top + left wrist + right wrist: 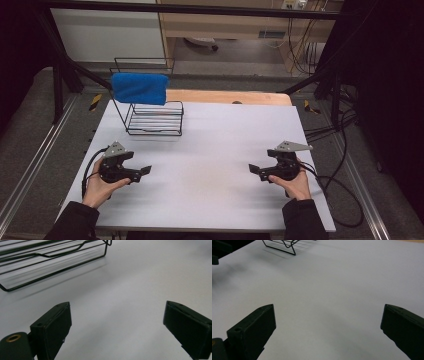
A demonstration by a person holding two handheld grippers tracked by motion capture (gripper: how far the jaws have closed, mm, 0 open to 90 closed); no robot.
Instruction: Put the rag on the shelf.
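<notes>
L gripper [145, 171] low over white table [210, 150], jaws wide apart w/ nothing between, R gripper [254, 169] likewise gaping & empty, blue towel [139, 88] draped on wire rack [155, 120].

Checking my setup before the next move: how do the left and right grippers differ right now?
The left gripper sits at the table's left, nearer the wire rack; the right gripper sits at the table's right, farther from the rack. Left points right; right points left. Both are open, empty and low over the table.

dim surroundings, evenly lit table [210, 150], soft shadows, blurred gripper views.
</notes>
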